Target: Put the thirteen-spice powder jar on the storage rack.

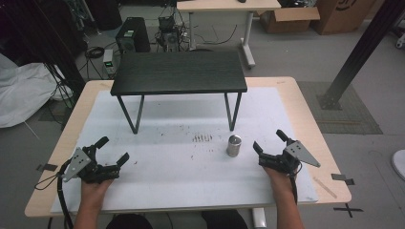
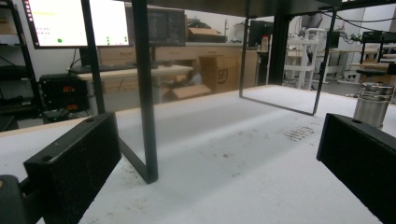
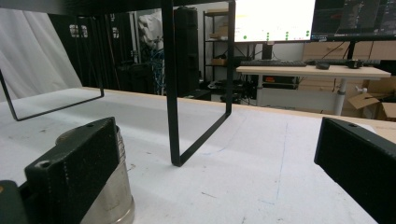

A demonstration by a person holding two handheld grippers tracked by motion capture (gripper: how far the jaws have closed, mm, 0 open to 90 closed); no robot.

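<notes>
A small metal can (image 1: 234,145) stands upright on the worktop (image 1: 181,157). The right gripper (image 1: 270,143), wide open and empty, sits just beside the can, far nearer than the left gripper (image 1: 113,150), also wide open and empty.

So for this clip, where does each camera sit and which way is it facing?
High view: above the person's side, looking forward and down on the table; both hands, left gripper and right gripper show.
Left gripper view: low on the mat, looking past a black stand leg; two black jaws, apart.
Right gripper view: low, facing the stand; jaws apart.
Shared: the metal can.
</notes>
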